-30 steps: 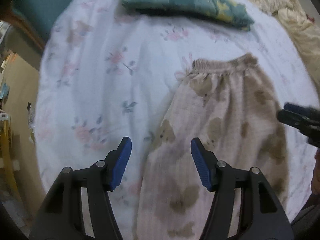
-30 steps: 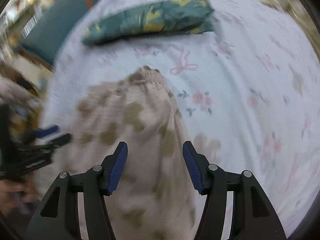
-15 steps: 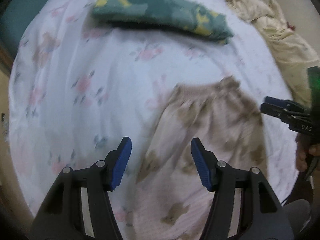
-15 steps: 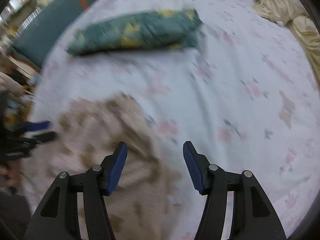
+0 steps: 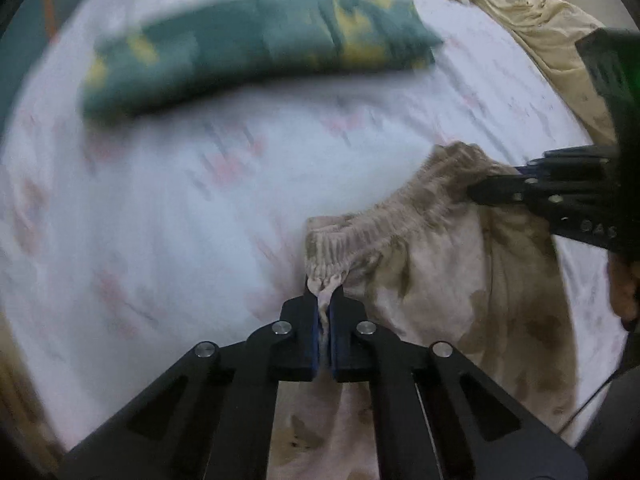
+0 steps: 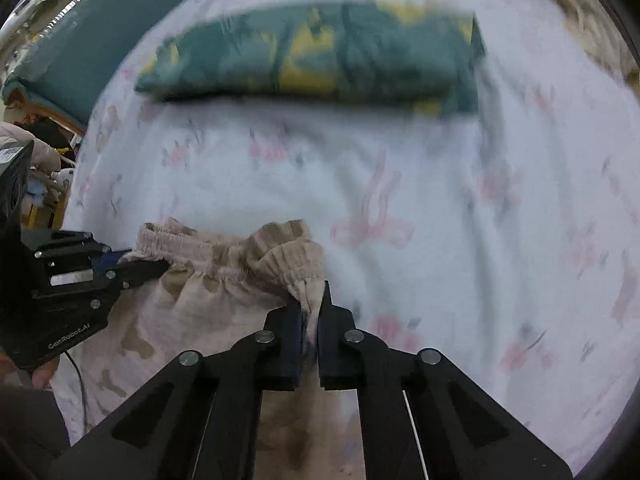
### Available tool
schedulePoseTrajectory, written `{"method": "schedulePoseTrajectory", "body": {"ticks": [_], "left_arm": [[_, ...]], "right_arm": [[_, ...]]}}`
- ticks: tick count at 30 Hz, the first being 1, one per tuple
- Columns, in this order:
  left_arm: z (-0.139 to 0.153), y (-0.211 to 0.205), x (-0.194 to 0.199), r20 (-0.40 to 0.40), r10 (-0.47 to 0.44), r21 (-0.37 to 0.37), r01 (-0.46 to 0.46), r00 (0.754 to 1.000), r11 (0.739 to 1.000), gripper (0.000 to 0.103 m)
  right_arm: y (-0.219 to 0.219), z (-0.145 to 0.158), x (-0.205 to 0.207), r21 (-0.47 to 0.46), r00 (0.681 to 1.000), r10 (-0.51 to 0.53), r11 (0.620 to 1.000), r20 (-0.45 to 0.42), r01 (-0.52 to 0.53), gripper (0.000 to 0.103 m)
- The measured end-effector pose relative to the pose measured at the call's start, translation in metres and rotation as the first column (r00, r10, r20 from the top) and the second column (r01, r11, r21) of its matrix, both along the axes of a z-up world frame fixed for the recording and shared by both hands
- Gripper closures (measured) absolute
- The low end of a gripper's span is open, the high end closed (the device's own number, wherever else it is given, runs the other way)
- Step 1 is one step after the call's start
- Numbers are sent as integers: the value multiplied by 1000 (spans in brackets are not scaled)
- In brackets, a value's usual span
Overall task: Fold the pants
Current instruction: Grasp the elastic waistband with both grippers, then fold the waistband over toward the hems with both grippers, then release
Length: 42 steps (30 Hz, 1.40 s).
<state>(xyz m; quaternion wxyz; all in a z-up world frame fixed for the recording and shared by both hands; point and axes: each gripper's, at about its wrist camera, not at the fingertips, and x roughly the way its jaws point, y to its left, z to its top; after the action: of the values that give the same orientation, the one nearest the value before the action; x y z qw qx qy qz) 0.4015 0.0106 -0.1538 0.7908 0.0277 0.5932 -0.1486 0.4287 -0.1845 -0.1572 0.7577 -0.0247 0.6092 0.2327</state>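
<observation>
Beige pants (image 5: 460, 280) with brown blotches lie on a white floral bed sheet (image 5: 160, 200). In the left wrist view my left gripper (image 5: 324, 300) is closing its jaws on the left end of the gathered waistband (image 5: 360, 232), and fabric is pinched between the blue pads. My right gripper (image 5: 480, 192) comes in from the right edge, on the other end of the waistband. In the right wrist view my right gripper (image 6: 310, 304) is closing on the right corner of the pants (image 6: 208, 300), with cloth bunched between its pads. There my left gripper (image 6: 160, 268) grips the left end.
A folded green and yellow cloth (image 5: 256, 48) lies across the far side of the bed. Cream bedding (image 5: 540, 20) is heaped at the far right. A teal cushion (image 6: 80, 52) borders the bed at the far left. A hand (image 5: 624, 288) holds the right gripper's handle.
Both grippers were open above the pants. They have moved up to the waistband and shut on its two ends, and the waistband now bunches and lifts between them.
</observation>
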Motion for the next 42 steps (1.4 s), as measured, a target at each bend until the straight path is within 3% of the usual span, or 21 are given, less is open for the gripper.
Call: {"method": "schedulePoseTrajectory", "body": {"ticks": [2, 5, 11, 15, 24, 26, 30, 33, 37, 39, 41, 42], "left_arm": [[25, 9, 15, 55, 11, -2, -11, 998, 1000, 101], [69, 13, 25, 206, -22, 47, 12, 978, 999, 101], [98, 14, -10, 252, -111, 92, 91, 961, 992, 101], [107, -9, -43, 276, -177, 116, 150, 945, 982, 101], [143, -33, -168, 310, -294, 196, 242, 904, 950, 101], [140, -37, -199, 295, -315, 216, 258, 902, 942, 100], [113, -43, -250, 187, -322, 213, 281, 928, 936, 99], [92, -48, -283, 115, -334, 222, 304, 935, 927, 98], [64, -48, -307, -8, -307, 192, 303, 952, 934, 94], [49, -46, -314, -77, -284, 202, 294, 956, 934, 82], [45, -40, -317, -135, -255, 168, 276, 957, 946, 53], [48, -33, -317, -137, -236, 131, 253, 962, 958, 52]], "right_arm": [[3, 20, 9, 4, 998, 14, 1000, 63, -14, 99], [7, 59, 20, 25, 983, 15, 999, 183, -20, 99], [8, 90, 4, 9, 970, 103, 994, 219, -108, 99], [-5, 106, -35, 20, 961, 141, 989, 239, -150, 99], [-29, 134, -166, 79, 949, 163, 979, 272, -190, 99], [-32, 133, -195, 84, 948, 164, 978, 272, -193, 99], [-36, 107, -260, 76, 962, 159, 981, 222, -180, 99], [-36, 79, -292, 90, 979, 144, 983, 146, -158, 99], [-31, 43, -323, 66, 988, 153, 986, 22, -155, 94], [-29, 34, -328, 37, 987, 159, 987, -29, -158, 85], [-29, 32, -331, 26, 983, 169, 985, -74, -168, 81], [-31, 36, -333, 37, 981, 174, 985, -86, -171, 81]]}}
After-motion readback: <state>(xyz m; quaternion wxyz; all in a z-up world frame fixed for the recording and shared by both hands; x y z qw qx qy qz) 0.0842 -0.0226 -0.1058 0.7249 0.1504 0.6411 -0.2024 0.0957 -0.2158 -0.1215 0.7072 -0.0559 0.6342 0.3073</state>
